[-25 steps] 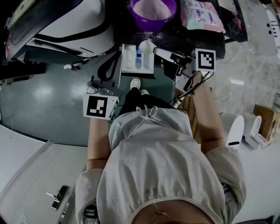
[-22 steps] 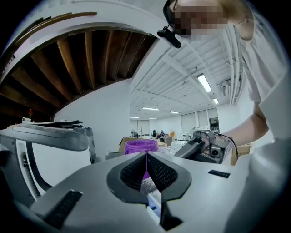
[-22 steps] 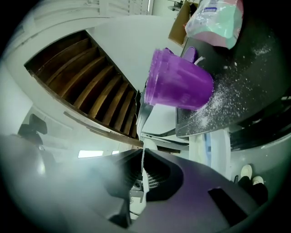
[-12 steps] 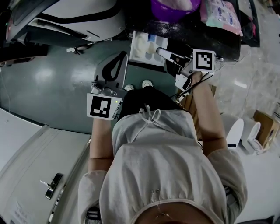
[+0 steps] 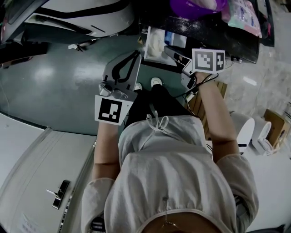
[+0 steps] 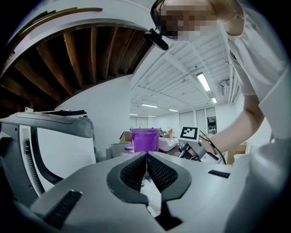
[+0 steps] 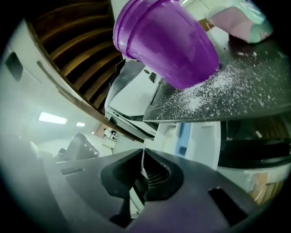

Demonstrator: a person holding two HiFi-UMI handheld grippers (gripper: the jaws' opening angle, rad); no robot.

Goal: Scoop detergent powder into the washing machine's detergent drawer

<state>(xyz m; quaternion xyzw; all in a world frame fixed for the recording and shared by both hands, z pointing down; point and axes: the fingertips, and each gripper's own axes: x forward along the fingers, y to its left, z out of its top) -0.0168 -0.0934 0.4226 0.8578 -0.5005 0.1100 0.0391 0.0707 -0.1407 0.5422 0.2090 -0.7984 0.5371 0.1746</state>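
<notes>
The white detergent drawer (image 5: 157, 43) stands pulled out below a dark top, with a blue compartment; in the right gripper view the drawer (image 7: 195, 141) lies just past the jaws. A purple bowl (image 5: 195, 5) of powder rests on that top, and the bowl (image 7: 168, 41) has powder spilled around it. My right gripper (image 5: 166, 49) sits at the drawer's front edge. This gripper (image 7: 143, 154) is shut on a thin white scoop handle seen edge-on. My left gripper (image 5: 136, 53) points toward the drawer's left side; its jaws (image 6: 146, 157) meet with nothing between them.
The white washing machine (image 5: 82, 18) with its dark door fills the upper left. A pink packet (image 5: 243, 16) lies right of the bowl. The person's shoes (image 5: 154, 82) stand on the grey-green floor below the drawer. White fixtures (image 5: 248, 132) and a cardboard box (image 5: 275, 123) are at the right.
The head view has tipped, so drawer and bowl slid toward the top edge. My left gripper rose and moved forward toward the drawer. The right gripper stayed at the drawer.
</notes>
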